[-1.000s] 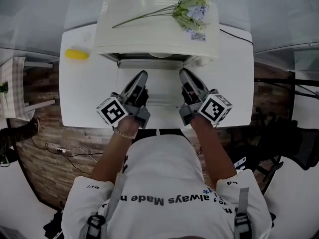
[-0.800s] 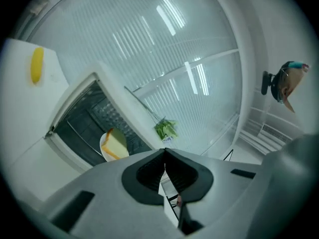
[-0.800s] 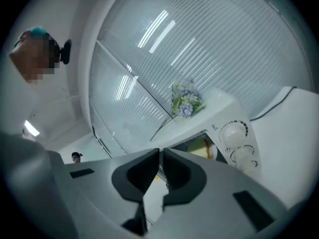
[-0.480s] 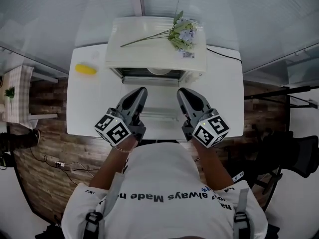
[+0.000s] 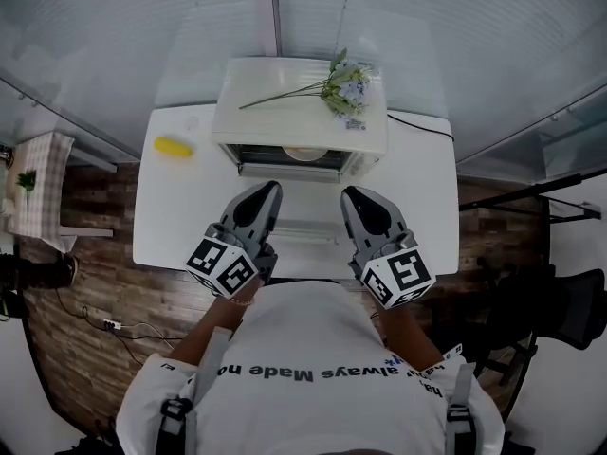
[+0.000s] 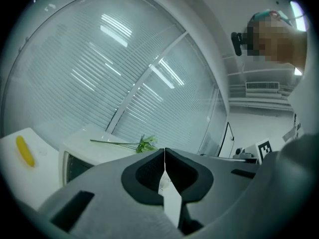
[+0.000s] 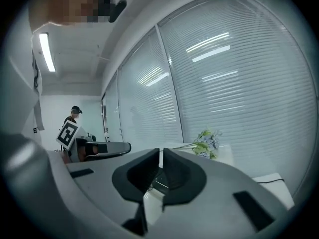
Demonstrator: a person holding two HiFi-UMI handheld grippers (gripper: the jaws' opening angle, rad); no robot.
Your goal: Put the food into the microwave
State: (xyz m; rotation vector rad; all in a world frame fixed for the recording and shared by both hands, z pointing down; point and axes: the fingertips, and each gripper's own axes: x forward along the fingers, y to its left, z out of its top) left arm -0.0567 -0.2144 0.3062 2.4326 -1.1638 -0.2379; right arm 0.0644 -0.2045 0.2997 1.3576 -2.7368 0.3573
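Nearest to us, our left gripper [image 5: 273, 189] and our right gripper [image 5: 349, 194] hang side by side over the near edge of the white table [image 5: 171, 211], both pointing toward the microwave [image 5: 275, 126]. In the left gripper view the jaws meet at their tips with nothing between them. In the right gripper view the jaws stand together but for a thin slit, and they too hold nothing.

Past the grippers, the microwave door [image 5: 305, 209] lies folded down toward us, leaving the cavity open. A pale round shape [image 5: 305, 153] shows inside its mouth; we cannot tell what it is. The yellow food [image 5: 174, 146] lies on the table to the left of the microwave, well apart from both grippers. A spray of flowers [image 5: 343, 85] lies across the microwave's top. Behind everything runs a window with slatted blinds [image 5: 285, 17].
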